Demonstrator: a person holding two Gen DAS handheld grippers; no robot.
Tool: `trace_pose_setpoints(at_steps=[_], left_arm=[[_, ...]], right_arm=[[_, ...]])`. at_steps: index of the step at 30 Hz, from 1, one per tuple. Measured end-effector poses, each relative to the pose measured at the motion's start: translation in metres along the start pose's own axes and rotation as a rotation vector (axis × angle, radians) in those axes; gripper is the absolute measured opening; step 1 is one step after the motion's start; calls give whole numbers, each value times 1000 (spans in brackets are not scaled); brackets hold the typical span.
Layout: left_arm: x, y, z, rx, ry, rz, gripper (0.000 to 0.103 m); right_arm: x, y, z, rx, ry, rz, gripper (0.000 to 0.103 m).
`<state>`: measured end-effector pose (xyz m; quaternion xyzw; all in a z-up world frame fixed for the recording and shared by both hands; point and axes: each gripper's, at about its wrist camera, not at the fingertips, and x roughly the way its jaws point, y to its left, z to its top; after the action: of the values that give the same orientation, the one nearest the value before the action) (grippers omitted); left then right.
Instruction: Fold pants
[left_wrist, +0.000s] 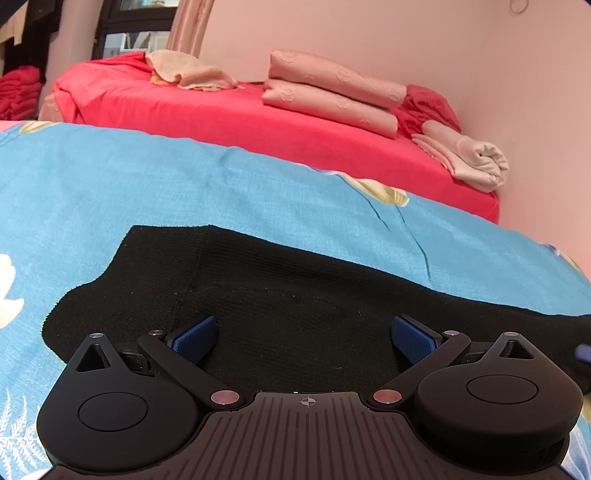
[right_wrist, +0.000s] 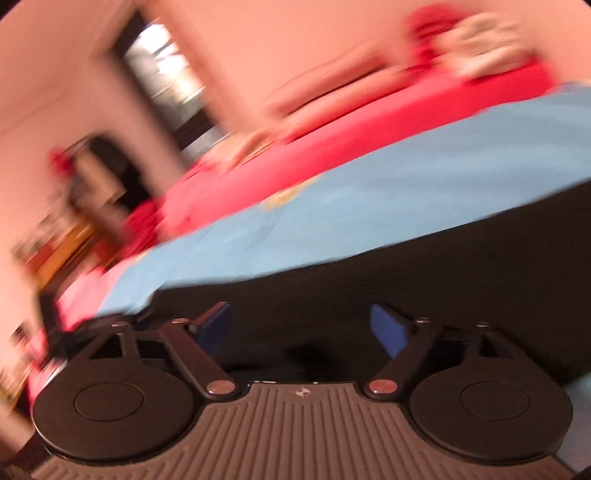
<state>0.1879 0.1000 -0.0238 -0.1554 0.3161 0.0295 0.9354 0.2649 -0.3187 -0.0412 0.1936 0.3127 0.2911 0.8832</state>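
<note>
Black knit pants (left_wrist: 295, 295) lie flat on a blue flowered bedspread (left_wrist: 147, 184). In the left wrist view my left gripper (left_wrist: 303, 338) is open, low over the pants, its blue pads (left_wrist: 195, 338) wide apart with nothing between them. In the right wrist view, which is tilted and blurred, my right gripper (right_wrist: 301, 330) is open over the black pants (right_wrist: 406, 266), blue pads (right_wrist: 388, 328) apart and empty. A blue blur at the left wrist view's right edge may be the other gripper.
Behind the blue bedspread is a red-sheeted bed (left_wrist: 221, 110) with folded pink covers (left_wrist: 332, 92), a beige towel (left_wrist: 192, 72) and a rolled cloth (left_wrist: 469, 158). A pink wall (left_wrist: 480, 55) stands at right. A dark doorway (right_wrist: 162, 81) shows at left.
</note>
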Motion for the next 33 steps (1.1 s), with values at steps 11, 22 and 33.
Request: trace_pose_setpoints(at_steps=[11, 22, 33], left_arm=[[0, -1, 0, -1, -2, 0, 103], [0, -1, 0, 2, -3, 3, 103], [0, -4, -1, 9, -5, 11, 103]], right_arm=[[-112, -123, 29, 293, -370, -485, 69], [-66, -72, 0, -22, -114, -237, 85], [-121, -192, 52, 249, -370, -606, 27]])
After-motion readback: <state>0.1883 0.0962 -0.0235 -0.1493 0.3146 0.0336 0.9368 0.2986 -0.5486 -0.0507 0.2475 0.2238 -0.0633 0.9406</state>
